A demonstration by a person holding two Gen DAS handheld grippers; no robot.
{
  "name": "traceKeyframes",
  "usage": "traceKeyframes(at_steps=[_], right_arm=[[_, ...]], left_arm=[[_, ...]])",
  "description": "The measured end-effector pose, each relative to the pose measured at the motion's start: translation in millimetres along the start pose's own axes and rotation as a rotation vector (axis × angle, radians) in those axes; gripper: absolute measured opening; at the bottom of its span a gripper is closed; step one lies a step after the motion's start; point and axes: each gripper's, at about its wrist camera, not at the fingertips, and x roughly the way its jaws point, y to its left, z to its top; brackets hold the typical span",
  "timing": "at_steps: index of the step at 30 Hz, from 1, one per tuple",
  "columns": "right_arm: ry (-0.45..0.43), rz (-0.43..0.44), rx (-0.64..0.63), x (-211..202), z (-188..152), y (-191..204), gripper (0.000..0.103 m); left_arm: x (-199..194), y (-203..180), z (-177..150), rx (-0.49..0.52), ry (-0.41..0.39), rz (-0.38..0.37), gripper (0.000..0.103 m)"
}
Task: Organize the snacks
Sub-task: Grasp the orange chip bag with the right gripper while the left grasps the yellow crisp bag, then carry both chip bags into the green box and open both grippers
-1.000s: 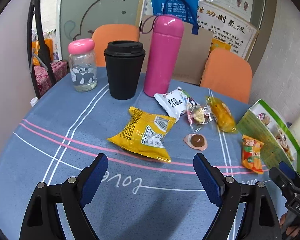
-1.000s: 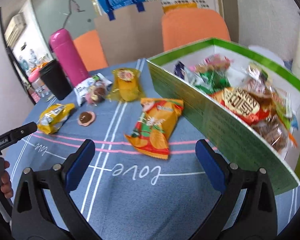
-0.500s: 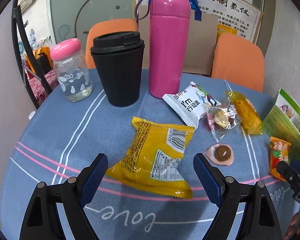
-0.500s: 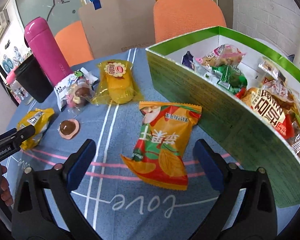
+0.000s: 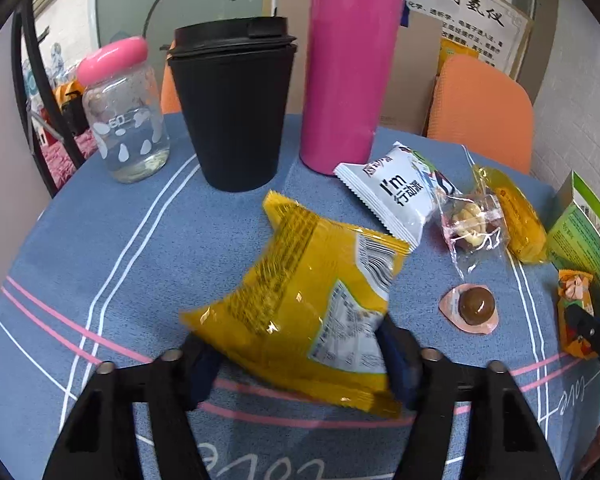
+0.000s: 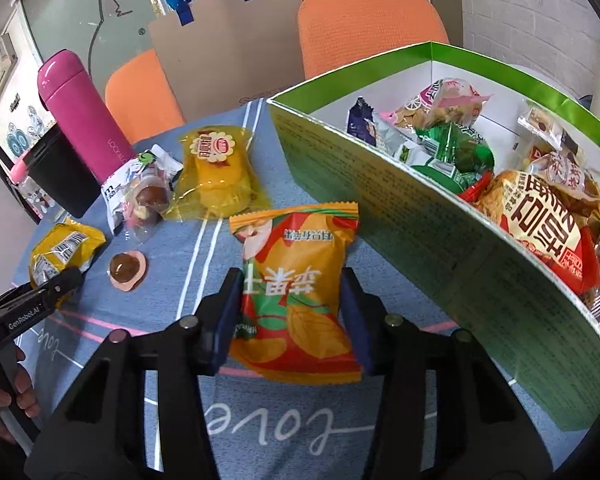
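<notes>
With jaws that had just been closing, the left gripper (image 5: 300, 354) pinched the yellow snack bag (image 5: 304, 300) on the blue tablecloth (image 5: 100, 240), while the right gripper (image 6: 290, 312) squeezed the orange snack packet (image 6: 296, 288) beside the green box (image 6: 420, 240).

Snack packets (image 5: 308, 300) on blue tablecloth (image 5: 100, 248)

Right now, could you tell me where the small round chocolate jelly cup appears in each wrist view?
Left wrist view: chocolate jelly cup at right of centre, right of the yellow packet.
Right wrist view: lower left, beside that packet.
Shared landmark: pink flask.
</notes>
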Motion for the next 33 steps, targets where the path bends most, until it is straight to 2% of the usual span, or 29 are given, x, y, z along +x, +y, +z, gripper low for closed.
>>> traceKeyframes(at_steps=[6, 14, 20, 25, 33], right_arm=[[-0.014, 0.053, -0.006, -3, -1, 2, 0.049], [-0.062, 0.117, -0.024, -16, -5, 6, 0.048], [-0.106, 0.156, -0.062, -31, -11, 13, 0.048], [-0.199, 0.160, -0.062, -60, -11, 2, 0.048], [-0.369, 0.082, -0.063, -108, -2, -32, 0.048]], left_arm=[[-8, -6, -6, 0.025, 0.009, -0.018, 0.053], [-32, -2, -18, 0.004, 0.040, -0.045, 0.051], [-67, -18, -19, 0.023, 0.003, -0.061, 0.051], [-95, -45, -17, 0.060, -0.035, -0.094, 0.051], [-127, -110, -5, 0.148, -0.092, -0.159, 0.051]])
